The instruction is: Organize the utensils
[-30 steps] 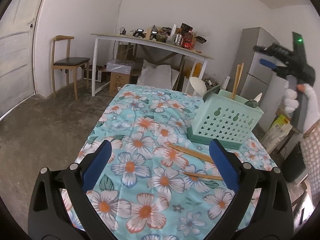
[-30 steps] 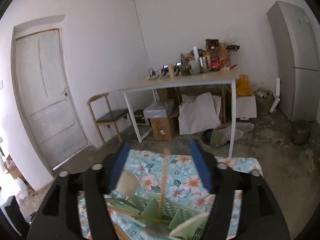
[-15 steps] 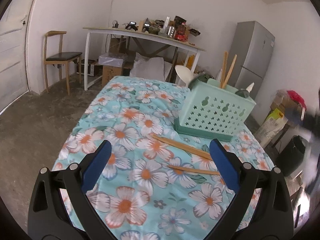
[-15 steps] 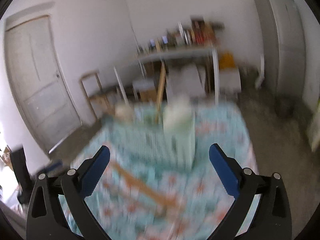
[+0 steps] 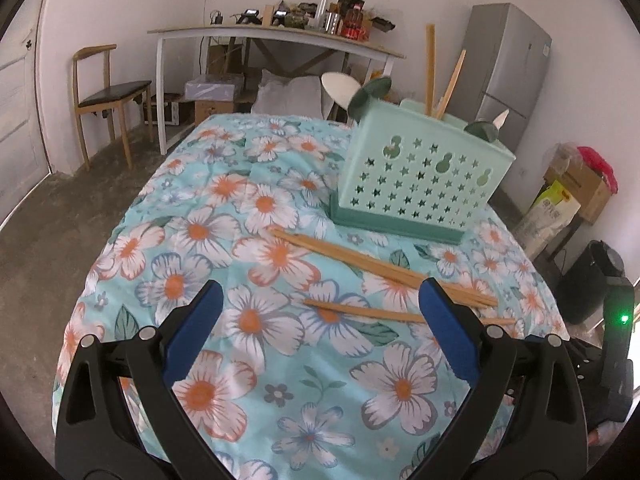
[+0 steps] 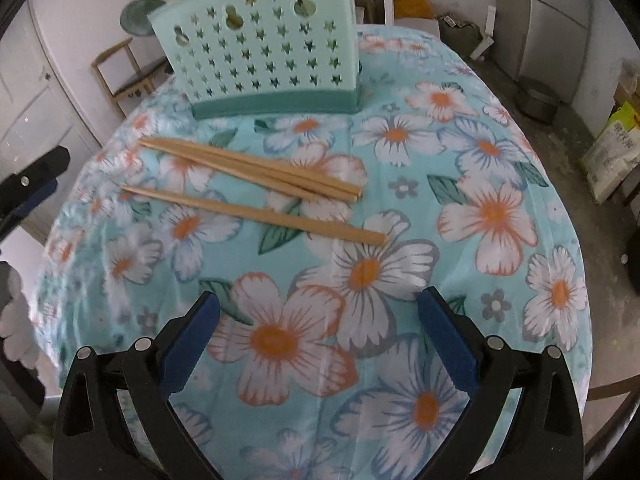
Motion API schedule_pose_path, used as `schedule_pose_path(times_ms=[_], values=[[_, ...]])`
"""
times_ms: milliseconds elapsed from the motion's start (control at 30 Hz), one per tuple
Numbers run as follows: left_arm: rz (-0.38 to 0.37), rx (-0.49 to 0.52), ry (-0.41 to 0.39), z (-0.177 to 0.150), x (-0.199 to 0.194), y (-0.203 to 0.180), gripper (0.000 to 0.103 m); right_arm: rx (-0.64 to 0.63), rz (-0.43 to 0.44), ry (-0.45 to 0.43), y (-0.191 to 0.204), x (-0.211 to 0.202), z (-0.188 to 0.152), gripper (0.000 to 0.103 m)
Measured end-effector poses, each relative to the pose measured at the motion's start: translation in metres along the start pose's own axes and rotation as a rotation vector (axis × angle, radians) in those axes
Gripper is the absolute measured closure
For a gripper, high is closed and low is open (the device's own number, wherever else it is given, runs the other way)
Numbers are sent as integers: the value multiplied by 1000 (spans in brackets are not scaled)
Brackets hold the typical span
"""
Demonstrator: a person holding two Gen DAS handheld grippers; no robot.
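Right tongs gape wide and empty at frame bottom; the single chopstick lies nearest on the bench, slanting upper-left to centre, pair then caddy beyond. Left tongs are wide too.

Three chopsticks, one utensil caddy

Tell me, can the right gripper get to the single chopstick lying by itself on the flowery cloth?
Probably yes. The right gripper is open and empty, and only bare tablecloth lies between it and the single chopstick. The chopstick lies apart from the other chopsticks and the utensil holder.
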State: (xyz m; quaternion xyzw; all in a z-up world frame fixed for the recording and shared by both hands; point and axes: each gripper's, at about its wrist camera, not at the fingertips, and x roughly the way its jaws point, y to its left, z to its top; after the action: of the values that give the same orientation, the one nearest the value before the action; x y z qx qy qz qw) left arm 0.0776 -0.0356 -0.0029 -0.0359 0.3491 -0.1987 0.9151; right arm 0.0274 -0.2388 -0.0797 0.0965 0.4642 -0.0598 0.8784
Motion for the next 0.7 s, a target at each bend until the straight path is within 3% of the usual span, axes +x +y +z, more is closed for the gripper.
schedule_pose_path(times_ms=[100, 700], values=[[7, -3, 20, -2, 2, 0, 8, -53, -49, -11, 9, 3, -4, 6], [34, -31, 75, -7, 11, 5, 8, -45, -51, -19, 8, 0, -3, 6]])
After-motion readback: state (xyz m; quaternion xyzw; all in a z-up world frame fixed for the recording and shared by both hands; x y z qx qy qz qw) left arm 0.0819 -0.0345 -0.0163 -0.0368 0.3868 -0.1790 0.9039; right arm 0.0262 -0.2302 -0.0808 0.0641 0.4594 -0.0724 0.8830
